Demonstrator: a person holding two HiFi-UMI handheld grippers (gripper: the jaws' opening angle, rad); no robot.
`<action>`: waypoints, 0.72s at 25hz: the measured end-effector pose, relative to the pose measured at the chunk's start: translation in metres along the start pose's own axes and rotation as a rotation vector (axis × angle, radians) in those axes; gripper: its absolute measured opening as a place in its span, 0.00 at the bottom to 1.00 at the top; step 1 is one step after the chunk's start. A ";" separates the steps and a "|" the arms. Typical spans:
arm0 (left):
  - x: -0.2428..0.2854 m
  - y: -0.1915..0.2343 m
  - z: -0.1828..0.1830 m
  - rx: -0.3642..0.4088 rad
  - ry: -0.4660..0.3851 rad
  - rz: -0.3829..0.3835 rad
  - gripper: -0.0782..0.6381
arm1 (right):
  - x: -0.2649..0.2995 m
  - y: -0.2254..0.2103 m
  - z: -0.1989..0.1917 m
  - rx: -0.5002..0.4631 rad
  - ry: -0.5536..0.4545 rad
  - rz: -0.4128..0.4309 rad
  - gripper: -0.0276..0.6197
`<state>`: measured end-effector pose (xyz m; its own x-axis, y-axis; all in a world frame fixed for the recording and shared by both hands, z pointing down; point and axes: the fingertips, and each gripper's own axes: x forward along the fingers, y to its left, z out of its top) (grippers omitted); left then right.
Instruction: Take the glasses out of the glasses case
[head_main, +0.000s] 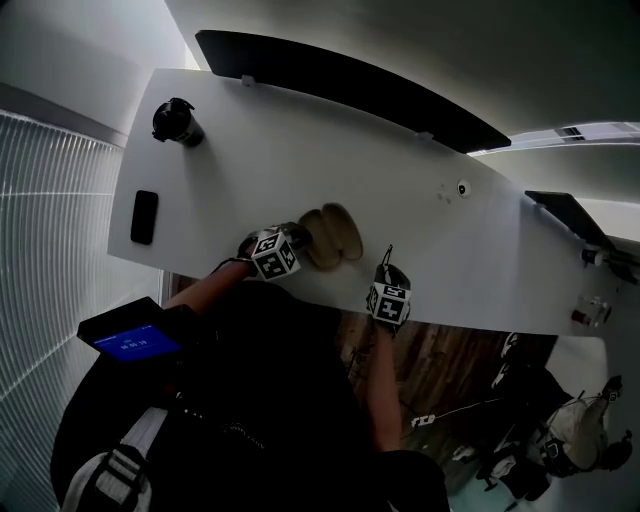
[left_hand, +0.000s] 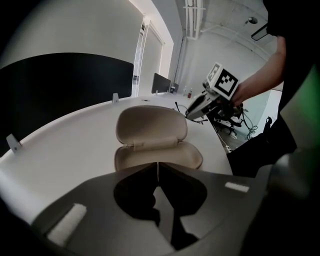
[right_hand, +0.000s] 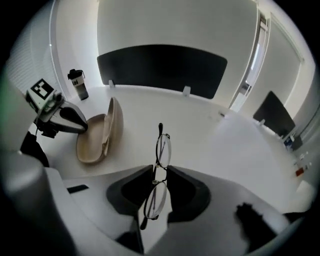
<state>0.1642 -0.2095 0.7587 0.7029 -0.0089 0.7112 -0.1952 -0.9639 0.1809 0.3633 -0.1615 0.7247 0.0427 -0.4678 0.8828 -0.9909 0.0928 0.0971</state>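
Between the pads of the right tongs (right_hand: 159, 172) hang the glasses (right_hand: 162, 148), pinched at the bridge with one lens above the pads and one below, the frame edge-on and lifted off the bench (right_hand: 215, 135). They are already out of the glasses case (right_hand: 95, 137) and well apart from it, towards the person's right. The case lies open on the bench with its lid standing up and nothing showing in the lower shell.

The left tongs (left_hand: 157, 167) are pressed together, their tips at the near edge of the case; whether they nip the rim or only lean on it I cannot tell.

What remains, by my reckoning, is to set the glasses down. The grip on the bridge is narrow, so the frame may pivot or slip:

- Hold the pinch light and even; a harder squeeze could bend the thin wire.
- Turn the wrist so that the frame comes down flat on its folded arms rather than on a lens.
- Lower until the frame bears on the bench, then spread the pads.
- Leave the left tongs steadying the case so it does not slide into the landing place.
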 end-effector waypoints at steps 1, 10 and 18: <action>0.000 0.000 0.000 0.000 0.001 0.001 0.13 | 0.009 0.004 -0.008 0.008 0.026 0.018 0.19; -0.009 -0.004 0.002 0.080 -0.024 0.004 0.13 | 0.027 0.026 -0.009 -0.076 -0.012 0.024 0.19; -0.030 -0.001 0.025 0.086 -0.102 0.042 0.13 | -0.036 0.053 0.031 -0.043 -0.257 0.042 0.12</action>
<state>0.1602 -0.2149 0.7199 0.7621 -0.0723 0.6434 -0.1695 -0.9814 0.0905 0.3049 -0.1669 0.6835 -0.0376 -0.6698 0.7416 -0.9846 0.1515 0.0869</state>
